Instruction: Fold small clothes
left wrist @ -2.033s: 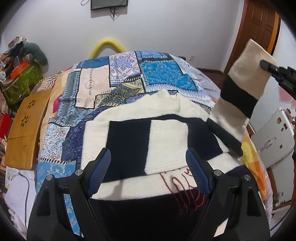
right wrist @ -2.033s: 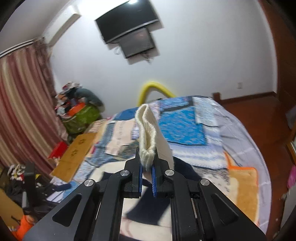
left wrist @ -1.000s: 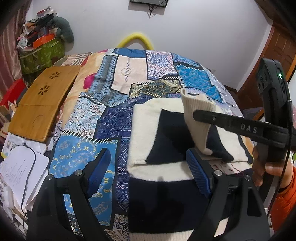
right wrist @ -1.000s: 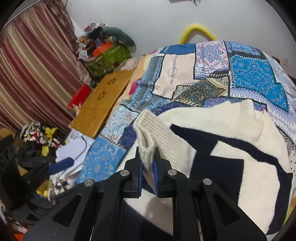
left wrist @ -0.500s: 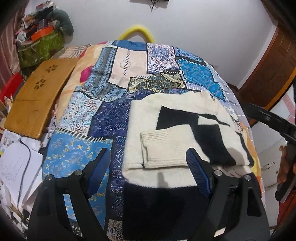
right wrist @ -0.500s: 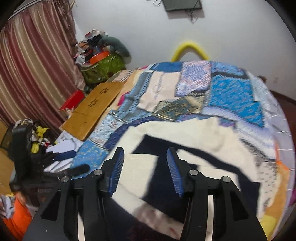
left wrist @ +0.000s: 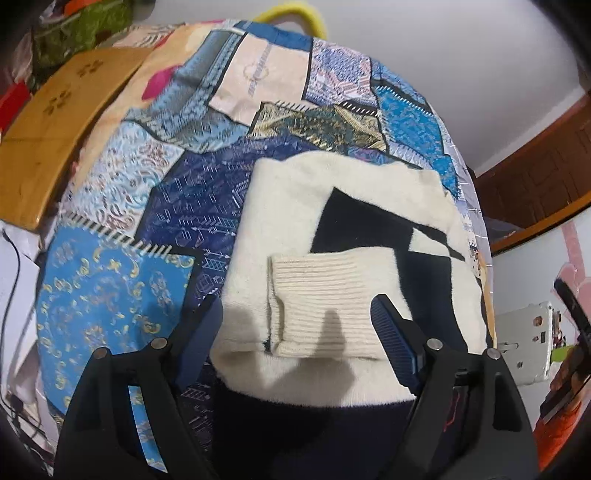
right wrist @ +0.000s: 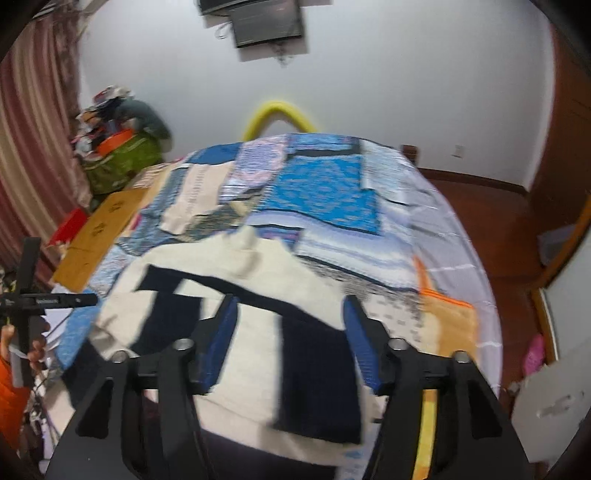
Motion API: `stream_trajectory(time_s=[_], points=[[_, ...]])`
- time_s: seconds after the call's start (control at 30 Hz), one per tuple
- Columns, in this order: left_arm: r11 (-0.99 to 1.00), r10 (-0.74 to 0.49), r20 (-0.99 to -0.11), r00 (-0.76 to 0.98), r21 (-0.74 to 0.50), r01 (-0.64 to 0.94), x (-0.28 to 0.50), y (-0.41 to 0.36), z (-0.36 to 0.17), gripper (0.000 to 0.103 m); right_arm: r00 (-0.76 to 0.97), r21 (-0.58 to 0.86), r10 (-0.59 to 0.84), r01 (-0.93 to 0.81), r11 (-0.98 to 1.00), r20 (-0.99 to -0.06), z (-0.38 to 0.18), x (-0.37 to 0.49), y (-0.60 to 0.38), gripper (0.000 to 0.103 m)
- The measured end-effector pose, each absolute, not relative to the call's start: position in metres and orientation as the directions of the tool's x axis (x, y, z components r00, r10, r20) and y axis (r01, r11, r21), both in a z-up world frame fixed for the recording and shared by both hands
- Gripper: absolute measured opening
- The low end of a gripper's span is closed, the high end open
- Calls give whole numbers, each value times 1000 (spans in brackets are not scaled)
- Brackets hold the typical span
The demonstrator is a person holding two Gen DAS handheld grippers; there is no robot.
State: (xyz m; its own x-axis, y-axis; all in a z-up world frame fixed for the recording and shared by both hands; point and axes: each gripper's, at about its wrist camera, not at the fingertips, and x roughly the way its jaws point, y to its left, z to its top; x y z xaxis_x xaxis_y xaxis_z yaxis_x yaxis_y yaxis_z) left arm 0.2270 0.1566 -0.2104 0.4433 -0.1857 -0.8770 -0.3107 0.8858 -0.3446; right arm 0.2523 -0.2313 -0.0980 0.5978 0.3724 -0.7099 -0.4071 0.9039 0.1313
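A bed under a patchwork blue, cream and gold quilt [left wrist: 177, 206] fills the white-walled room, with a flat wooden lap board [left wrist: 55, 122] at its nine o'clock edge, a yellow foam arch [right wrist: 279, 114] behind its twelve o'clock end and a dark wall-mounted screen [right wrist: 264, 20] above. The cream and navy knitted sweater [left wrist: 280, 221] lies flat on the quilt, its ribbed cream cuff [left wrist: 325, 299] folded across the chest. The left hand-held gripper [left wrist: 295, 328] hovers spread wide over that cuff; the right hand-held gripper [right wrist: 291, 339] is likewise spread, holding nothing.
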Motion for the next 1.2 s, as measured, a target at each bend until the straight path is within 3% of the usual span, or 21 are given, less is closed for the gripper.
stream_trajectory(time_s=[0.2,0.5,0.67,0.73,0.8,1.03,1.2], points=[[862,-245,-890,384,-382,-333,239,152,-229,72,599,138,327,-340,930,-731,-119,250,-270,62],[862,-249,-900,358,-374,-342,251,143,-249,71,511,218,350,-301,929,-785,-170,252,-291,62],[901,-168,-921,351,-288,-323,256,134,-248,42,452,268,373,-281,922,-810,-198,256,-290,62],[917,-152,-923,352,-265,-298,257,130,-246,21,431,283,379,-272,920,-819,-208,257,-288,62],[928,-135,-923,360,-245,-279,258,126,-243,12,412,294,383,-264,919,-826,-216,259,-287,62],[973,61,-874,481,-56,-224,260,104,-207,9,393,305,391,-265,915,-832,-221,258,-283,62],[970,106,-795,598,-48,-236,258,107,-165,8,408,303,395,-274,913,-823,-213,259,-280,62]])
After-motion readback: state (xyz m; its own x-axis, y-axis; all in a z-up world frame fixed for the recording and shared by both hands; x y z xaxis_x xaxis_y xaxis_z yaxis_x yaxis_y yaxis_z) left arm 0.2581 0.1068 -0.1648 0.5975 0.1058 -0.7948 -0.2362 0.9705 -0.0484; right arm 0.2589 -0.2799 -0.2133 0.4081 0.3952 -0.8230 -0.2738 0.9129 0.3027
